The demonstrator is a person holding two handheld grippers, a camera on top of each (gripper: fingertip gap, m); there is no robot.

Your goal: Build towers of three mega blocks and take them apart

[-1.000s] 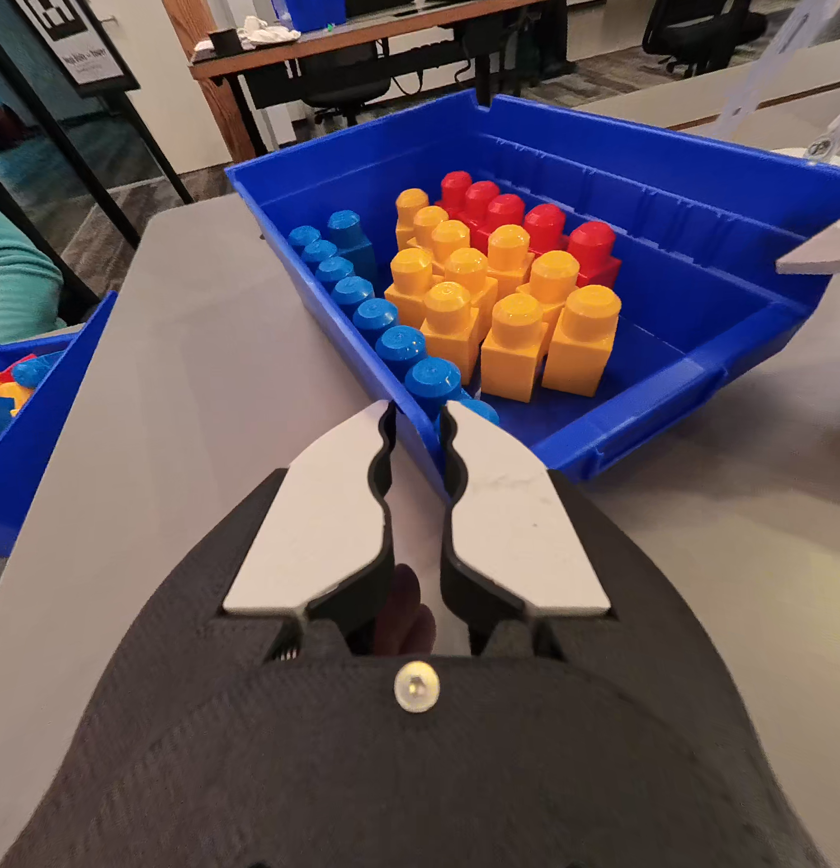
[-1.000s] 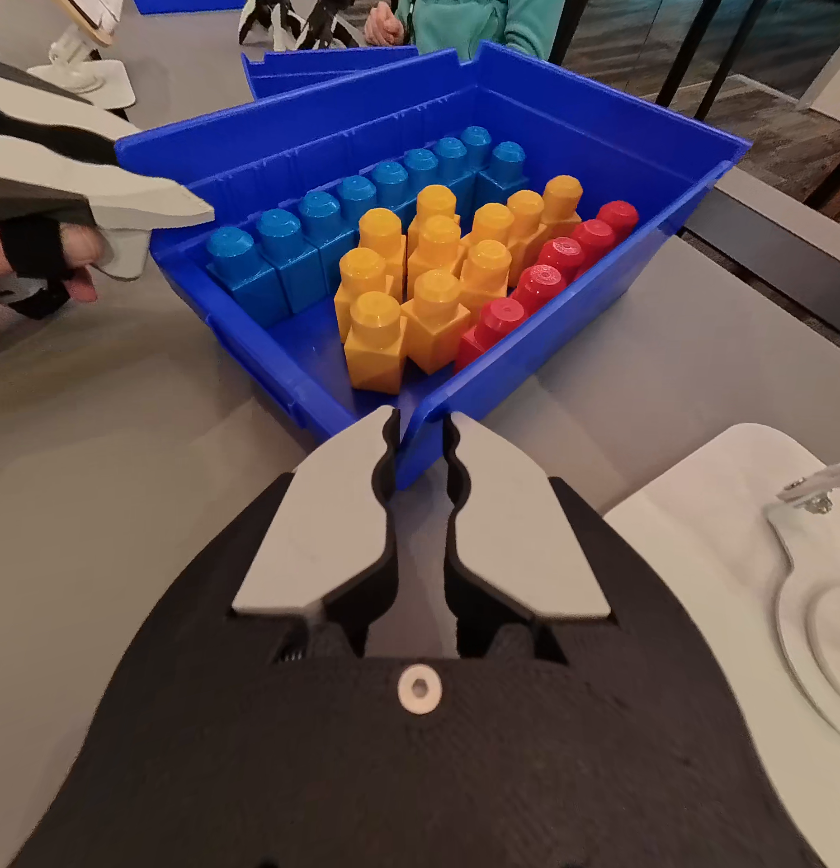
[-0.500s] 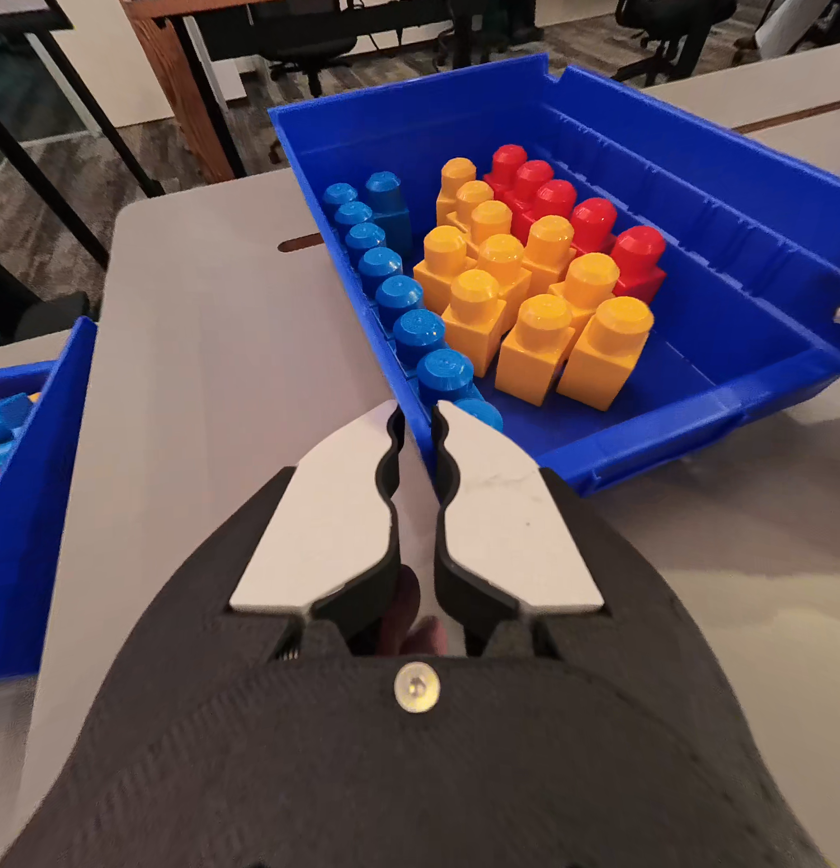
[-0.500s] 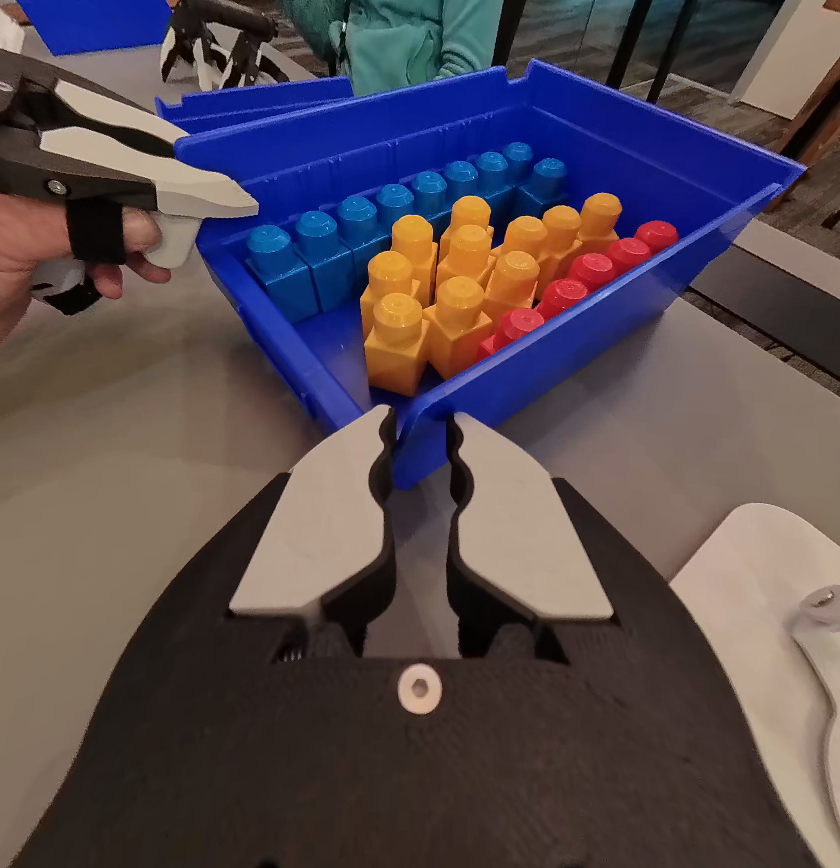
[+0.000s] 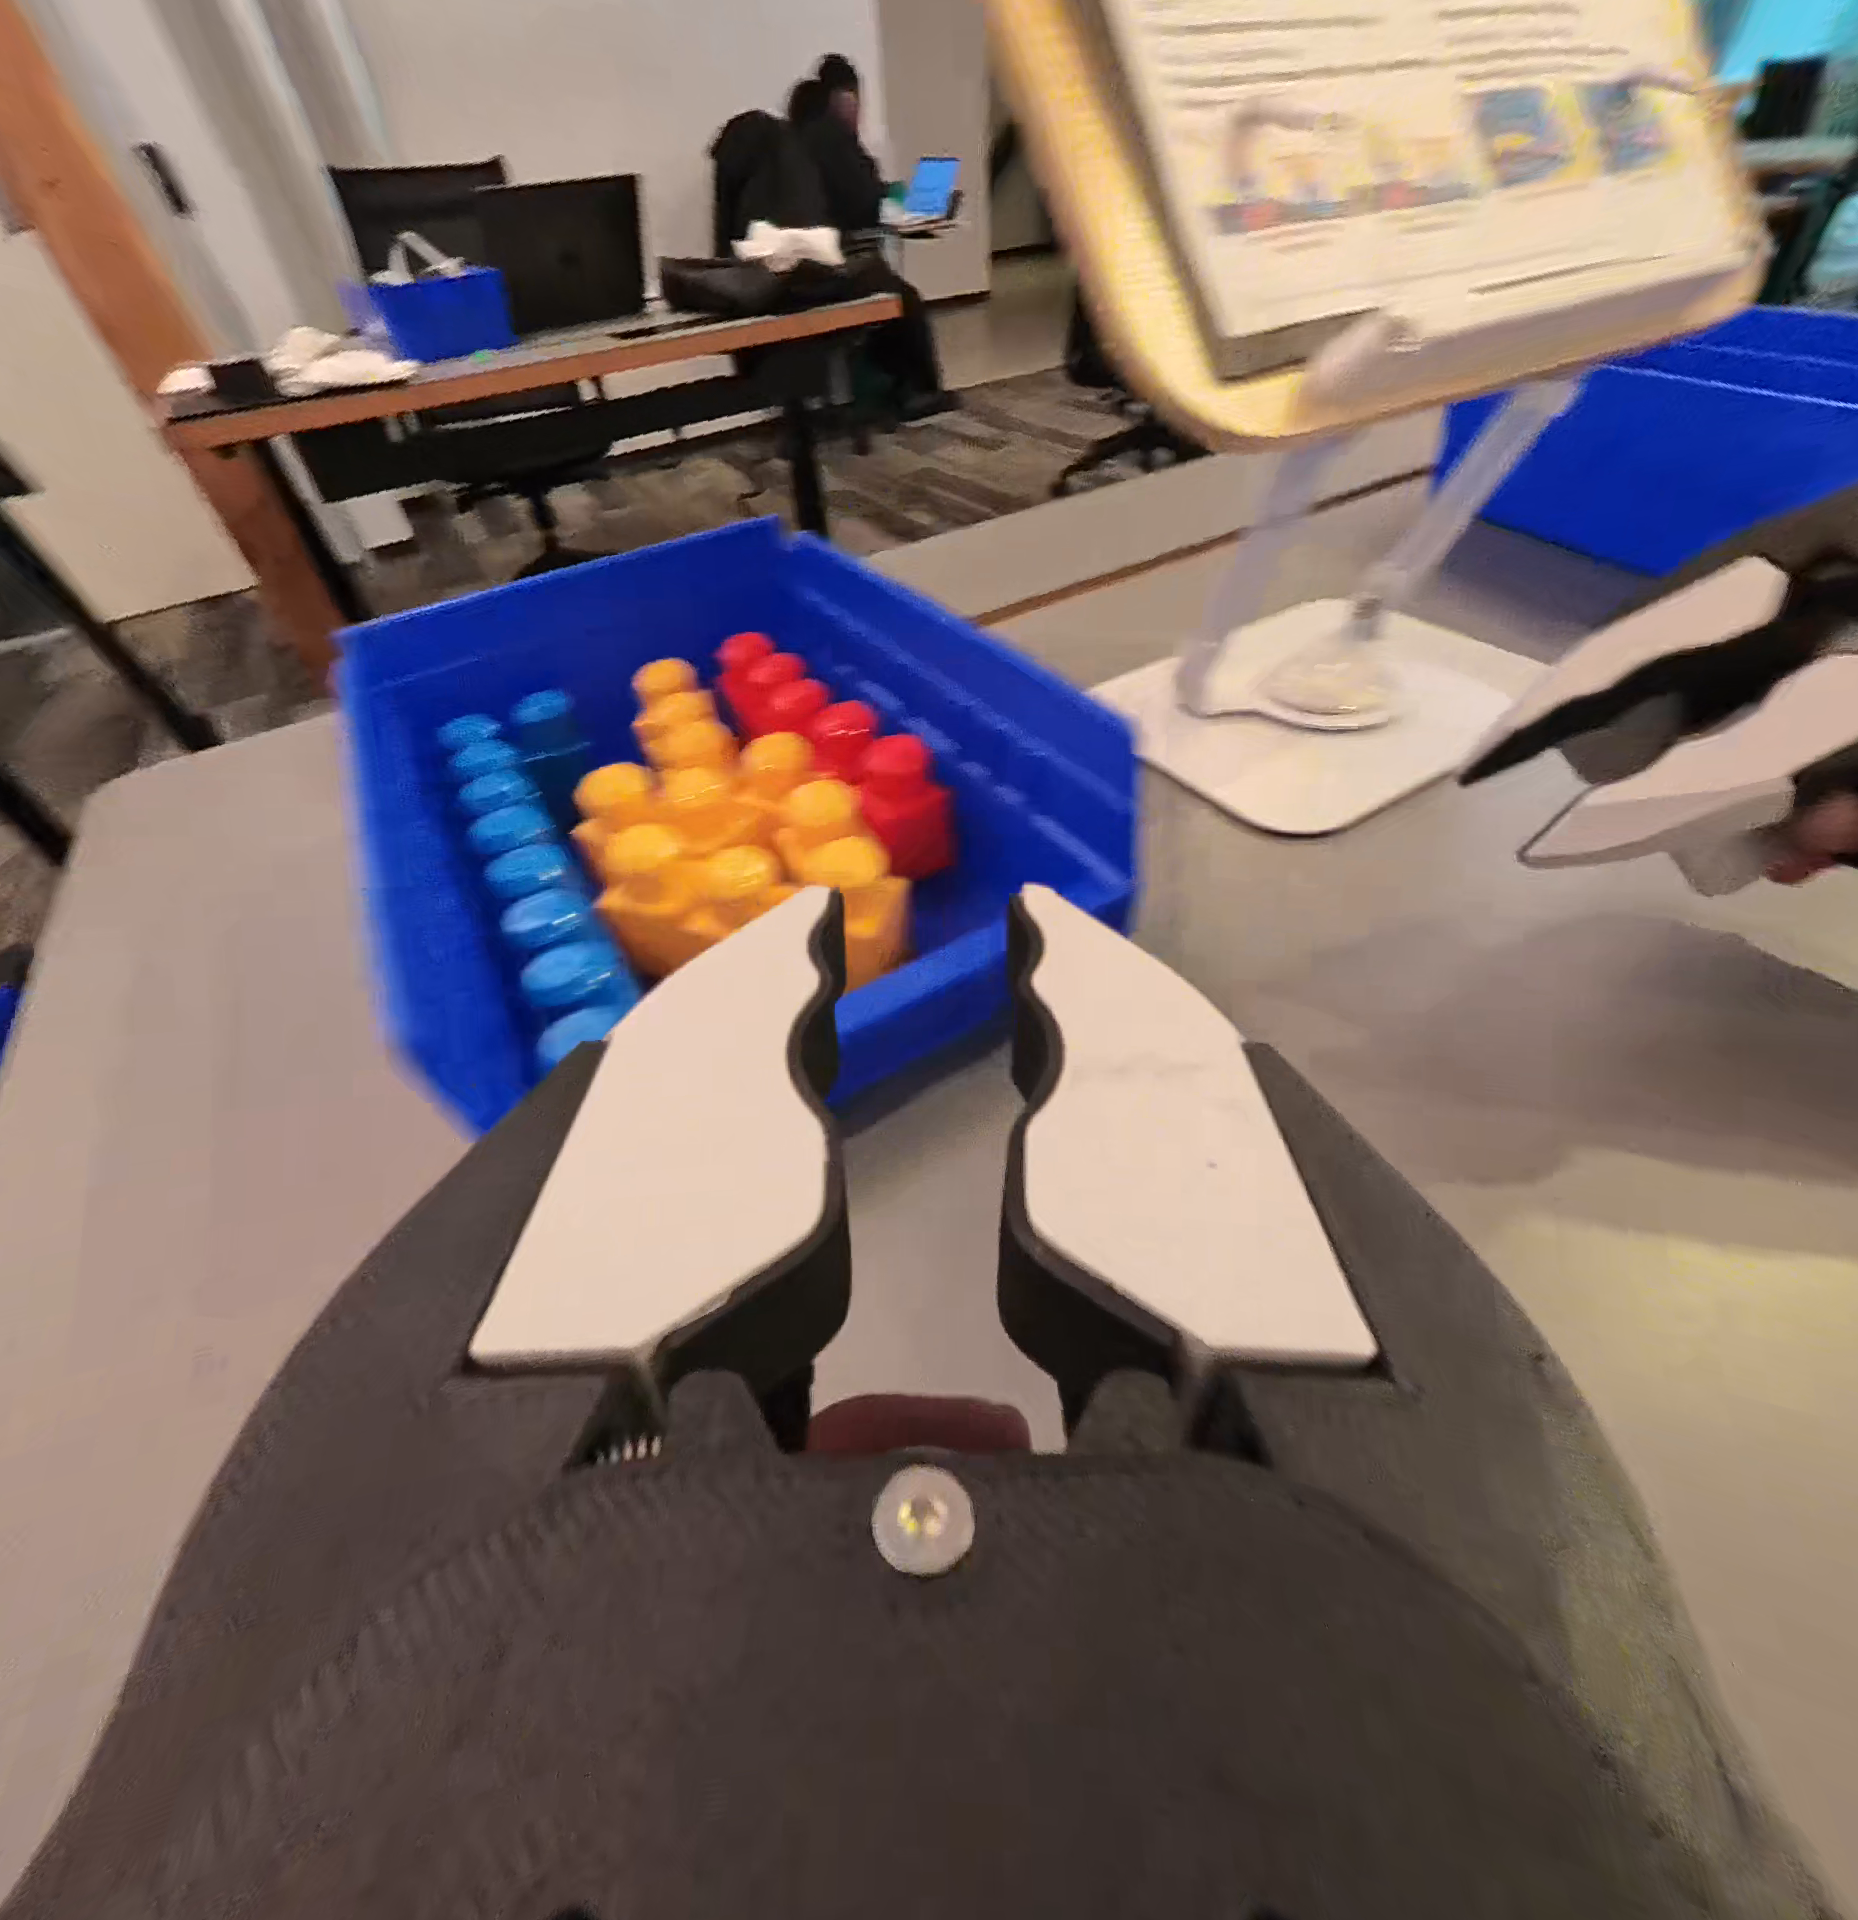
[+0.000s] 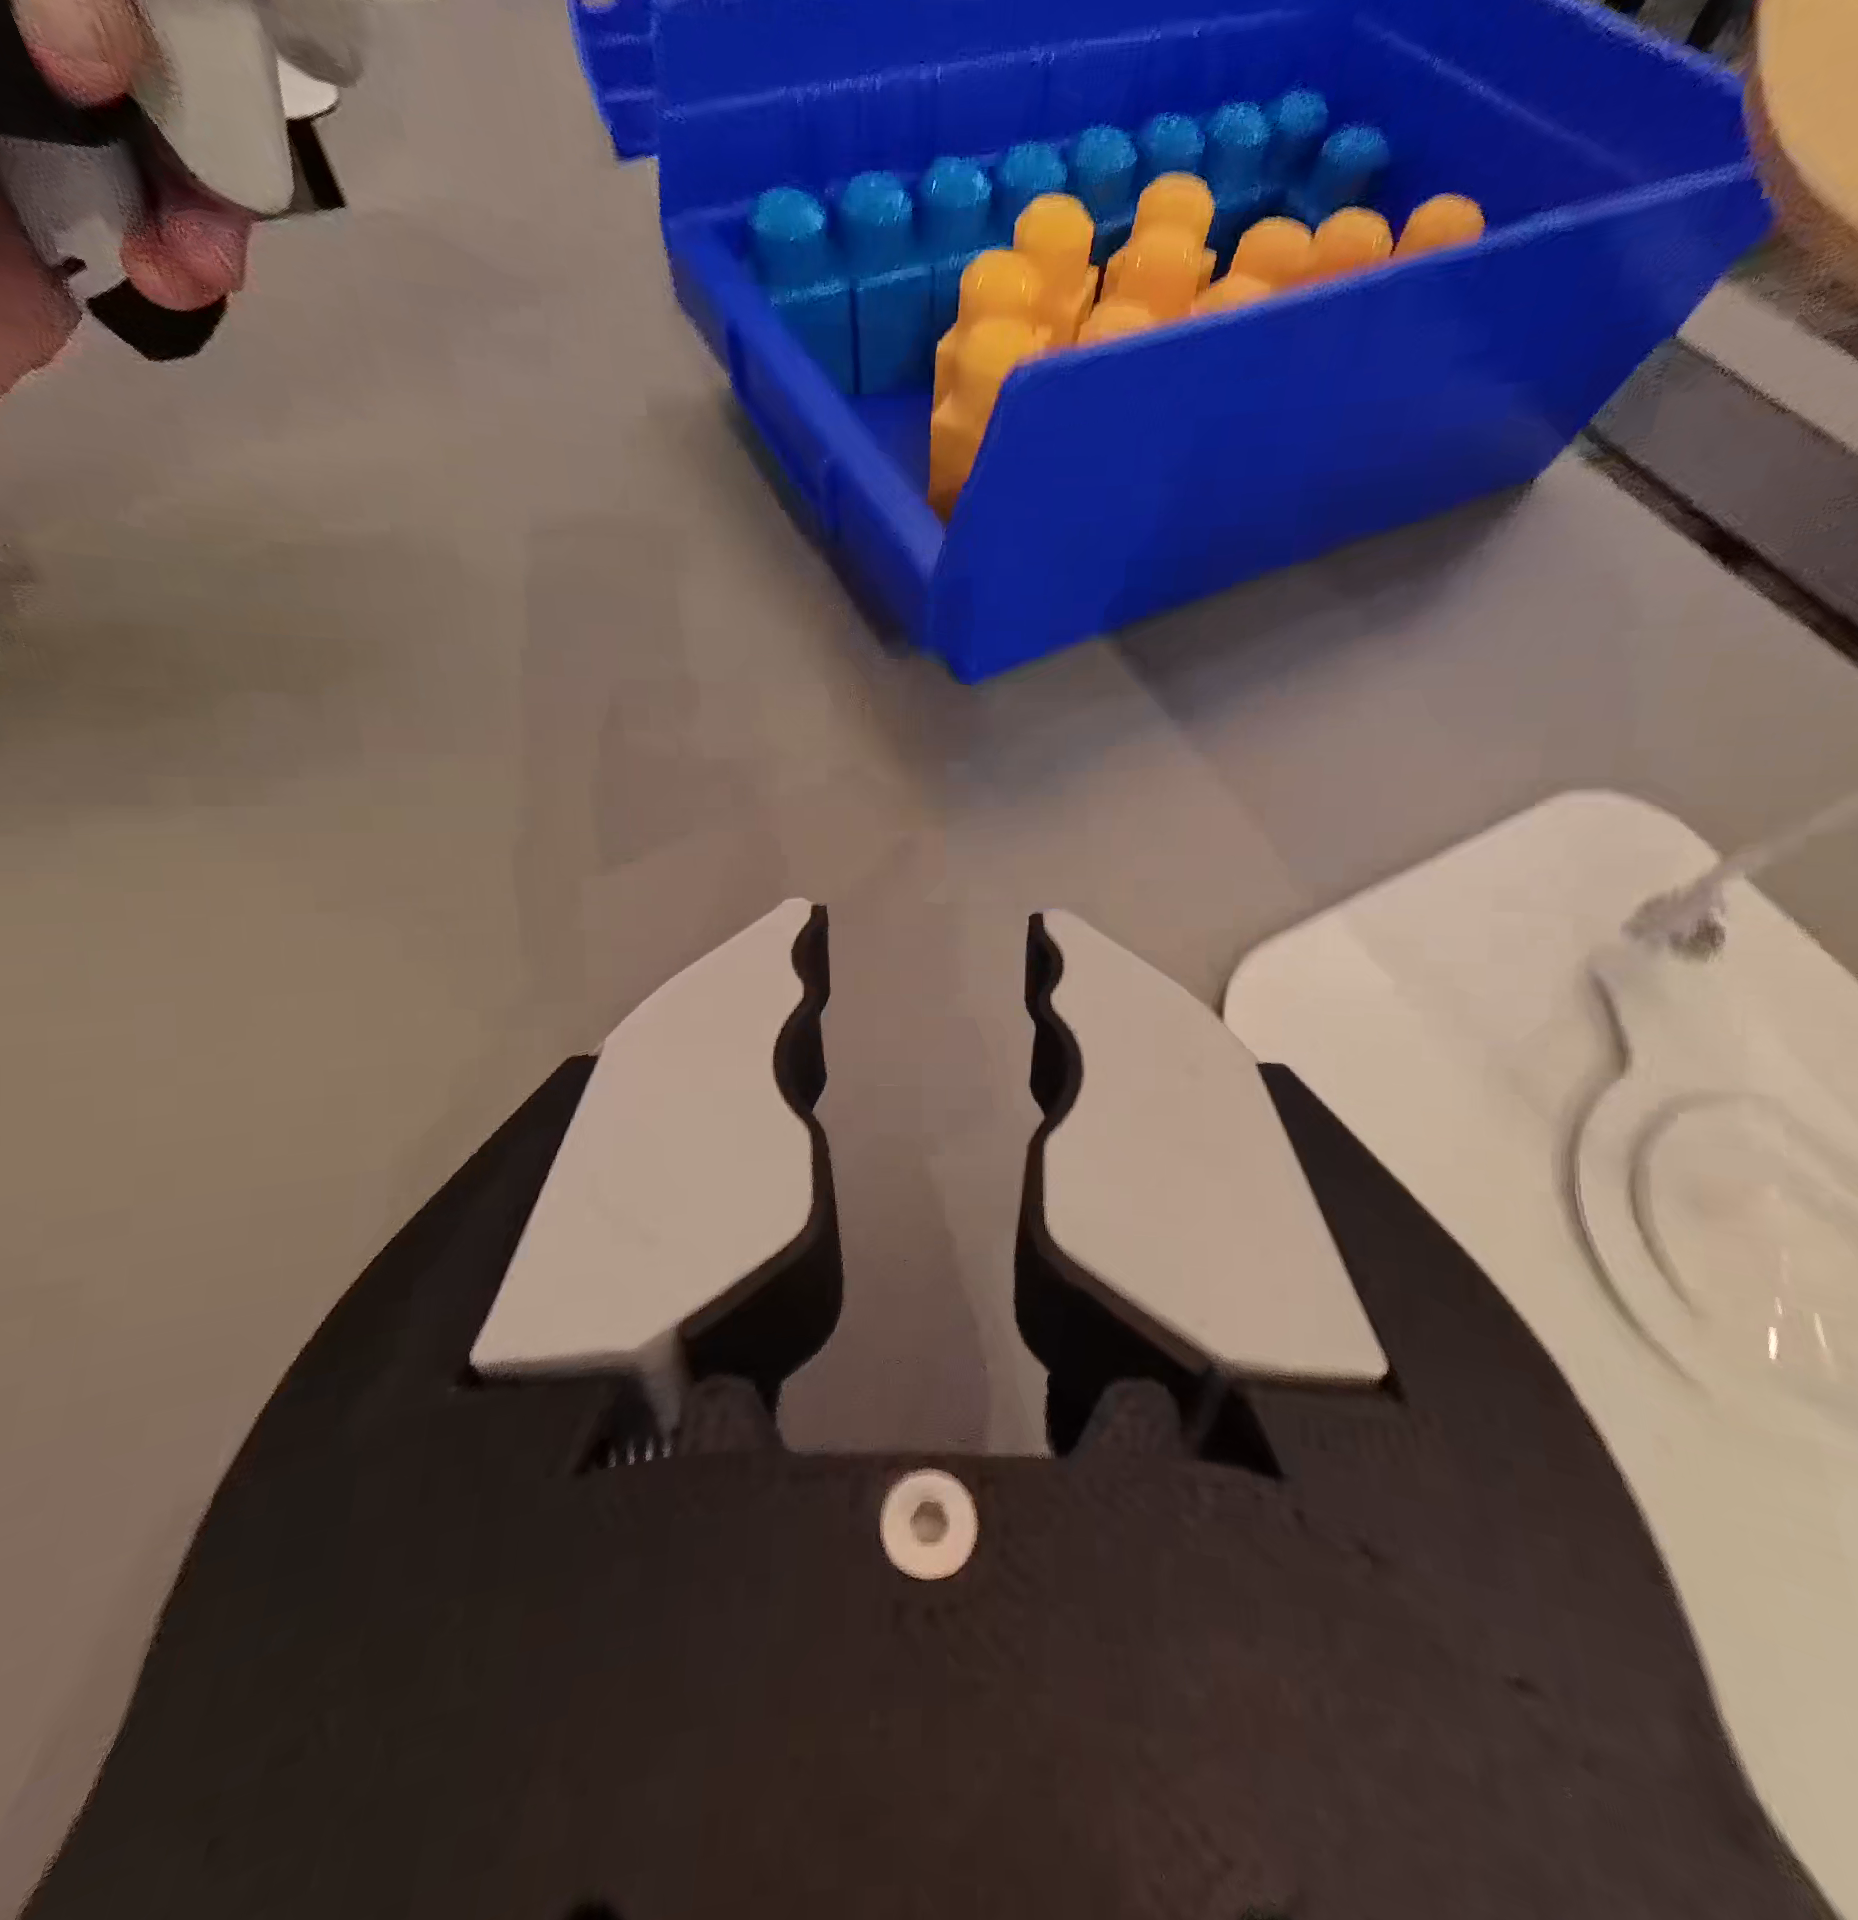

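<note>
mega blocks of blue [image 5: 530, 873], yellow [image 5: 717, 852] and red [image 5: 831, 727] plastic stand upright in rows, all inside the open blue plastic bin [image 5: 966, 997] on the grey counter [image 5: 229, 1039]. nearest, left claw [image 5: 920, 914] is released, nothing between its white fingers, tips level with the bin's front lip. right claw [image 6: 925, 920] is likewise released and bare, over bare counter, well short of the bin. white flat stand base [image 6: 1424, 997] lies just right of it. further blue bin [image 5: 1673, 457] sits beyond.

An office: desks [image 5: 530, 358] with monitors [image 5: 561, 249], office chairs [image 5: 769, 171] and carpeted floor [image 5: 696, 457].
</note>
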